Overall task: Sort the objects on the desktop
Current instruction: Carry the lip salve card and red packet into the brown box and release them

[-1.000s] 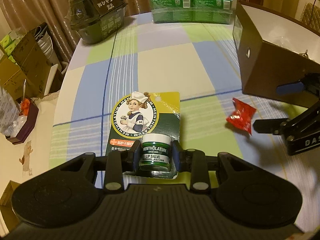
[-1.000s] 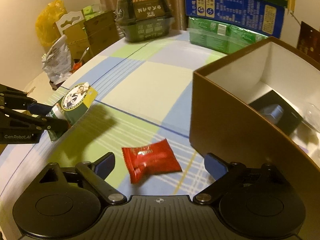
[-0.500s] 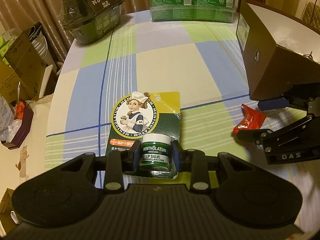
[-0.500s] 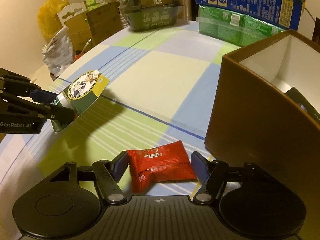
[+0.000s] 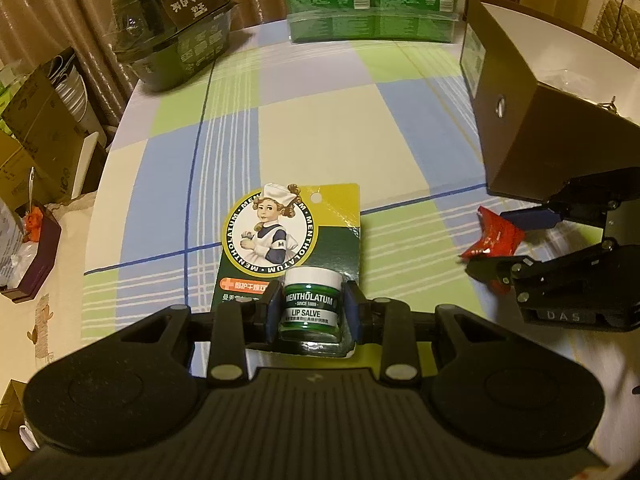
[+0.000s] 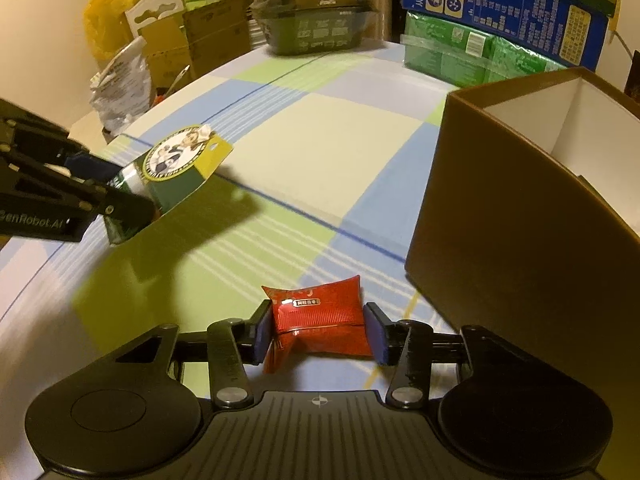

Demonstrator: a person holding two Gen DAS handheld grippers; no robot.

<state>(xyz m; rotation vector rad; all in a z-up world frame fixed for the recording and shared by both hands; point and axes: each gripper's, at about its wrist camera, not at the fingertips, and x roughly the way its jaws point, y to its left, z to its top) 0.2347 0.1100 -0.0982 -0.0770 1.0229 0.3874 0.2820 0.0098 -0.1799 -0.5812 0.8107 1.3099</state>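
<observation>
Checked cloth covers the bench; curtains and cartons behind. Left hand-held gripper clamps the lip salve card, raised off the cloth with its shadow below in the right view. Right hand-held gripper pinches the red sachet just beside the brown box. Only the right view shows the box's white interior. Bare cloth lies between the two.
</observation>
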